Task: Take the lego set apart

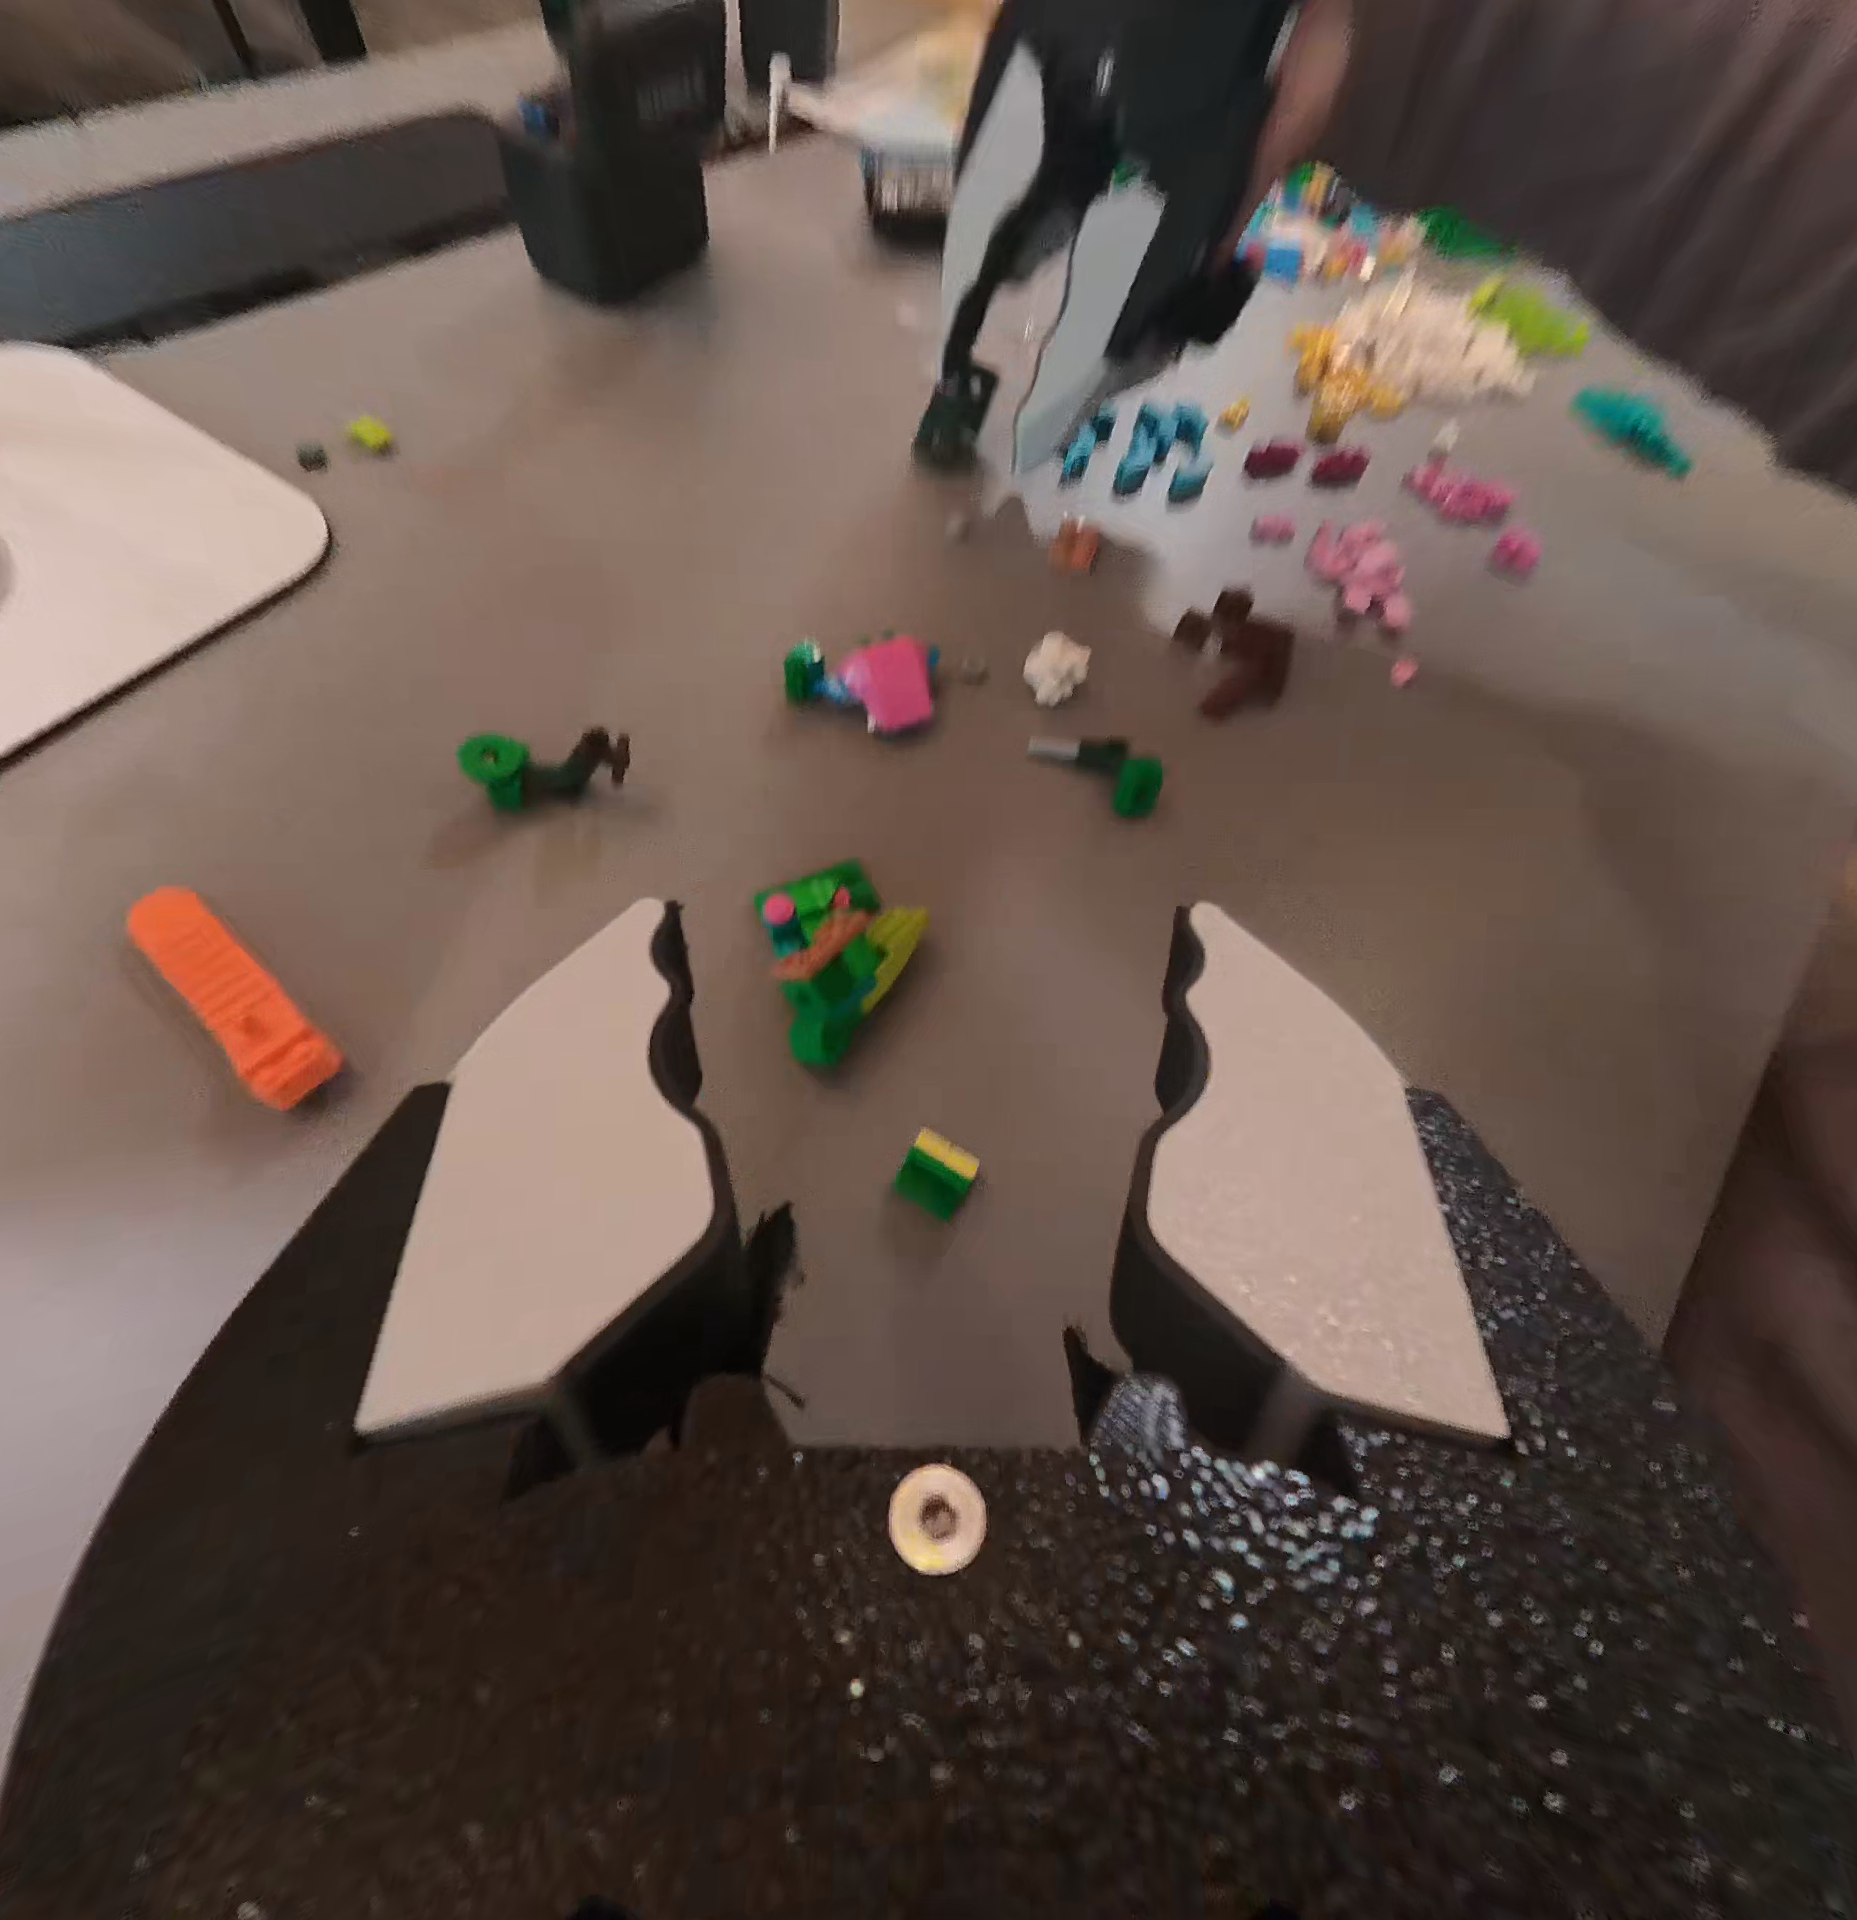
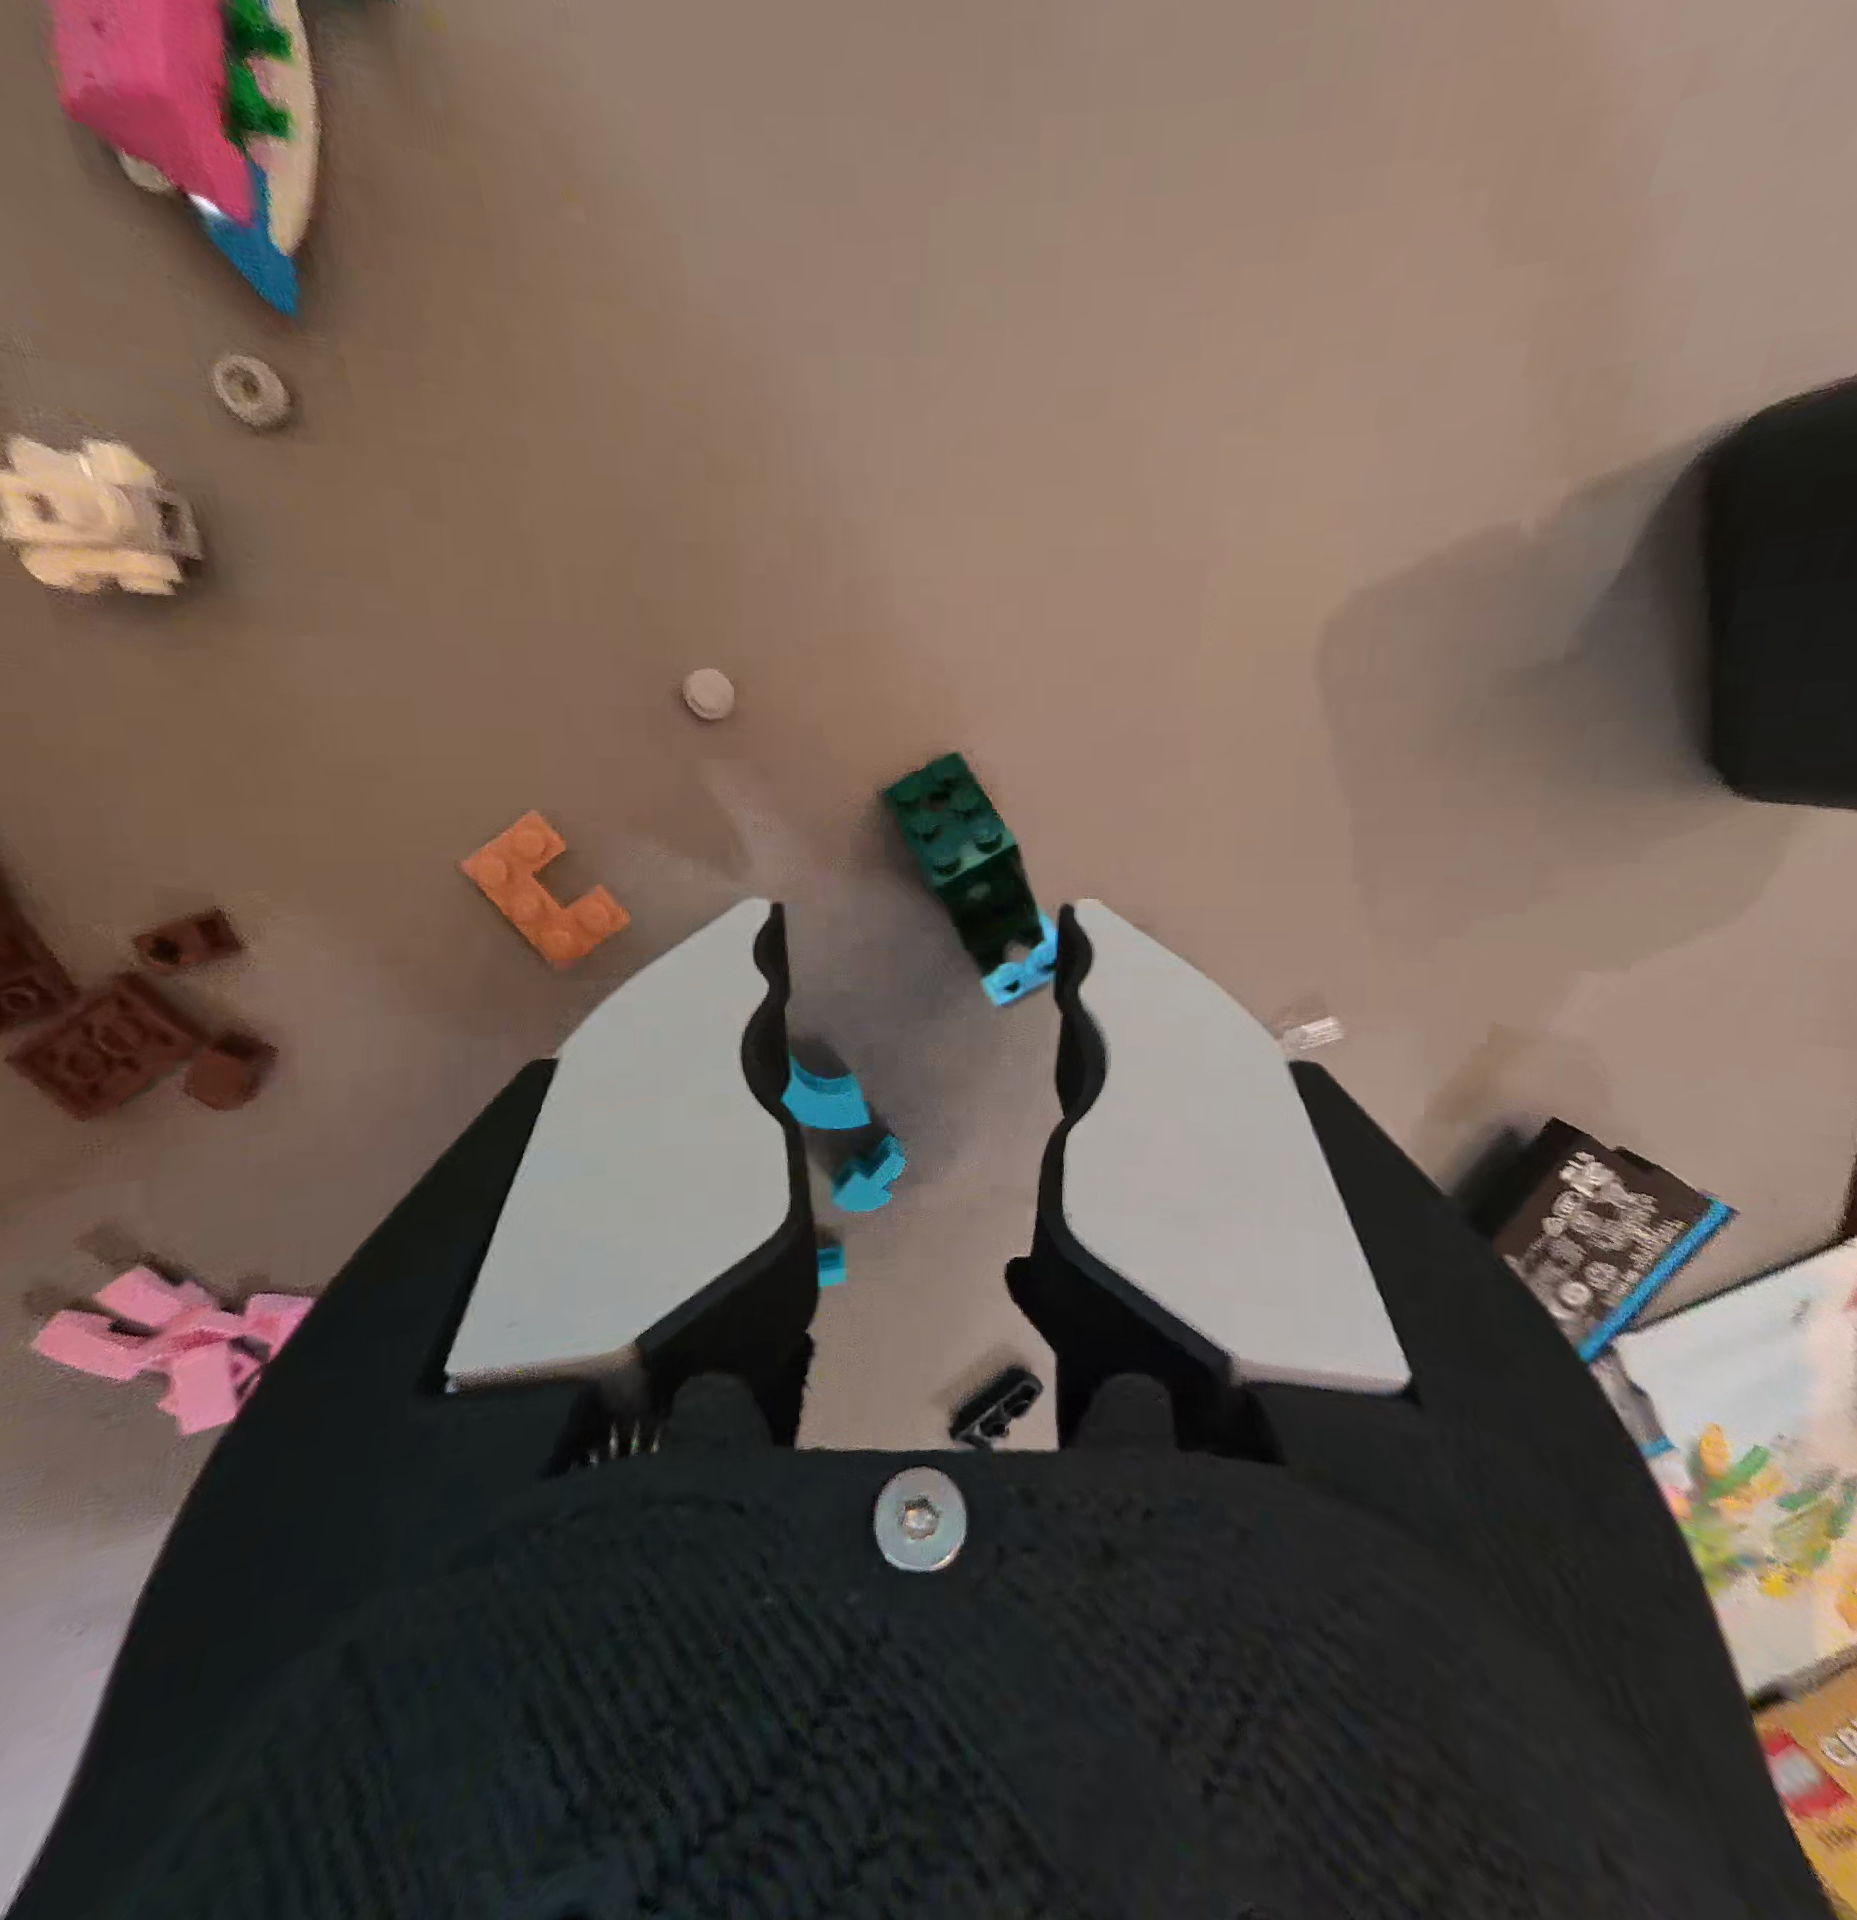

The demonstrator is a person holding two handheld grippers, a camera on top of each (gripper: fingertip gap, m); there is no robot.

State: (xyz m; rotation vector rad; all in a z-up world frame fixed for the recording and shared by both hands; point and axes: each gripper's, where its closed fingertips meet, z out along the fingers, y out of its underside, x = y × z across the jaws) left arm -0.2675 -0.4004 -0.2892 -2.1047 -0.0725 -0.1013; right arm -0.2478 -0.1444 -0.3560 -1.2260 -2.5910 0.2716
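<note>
Left gripper (image 1: 924,914), jaws apart and empty, held above the grey table (image 1: 1319,987). Between and just beyond its fingertips lies a green lego cluster (image 1: 836,977) with lime, orange and pink parts; nearer the palm, a small green-and-yellow brick (image 1: 936,1174). An orange ribbed brick separator (image 1: 233,997) lies well to the left. Farther off: two green stemmed pieces (image 1: 534,764) (image 1: 1111,774), a pink-roofed assembly (image 1: 882,681), a white piece (image 1: 1056,667), and loose bricks sorted by colour at far right (image 1: 1360,468). The right gripper (image 1: 1017,312) shows there, above the sorted rows, blurred.

Right gripper (image 2: 922,914), jaws apart, nothing clamped. A dark green brick stack (image 2: 960,842) lies just beyond the tips, a light blue piece (image 2: 1019,971) at its near end touching the right finger. Blue curved pieces (image 2: 841,1127) lie between the fingers on the table. To the left lie an orange bracket plate (image 2: 545,888), brown bricks (image 2: 103,1029) and pink plates (image 2: 176,1340); printed boxes (image 2: 1776,1455) lie at right
</note>
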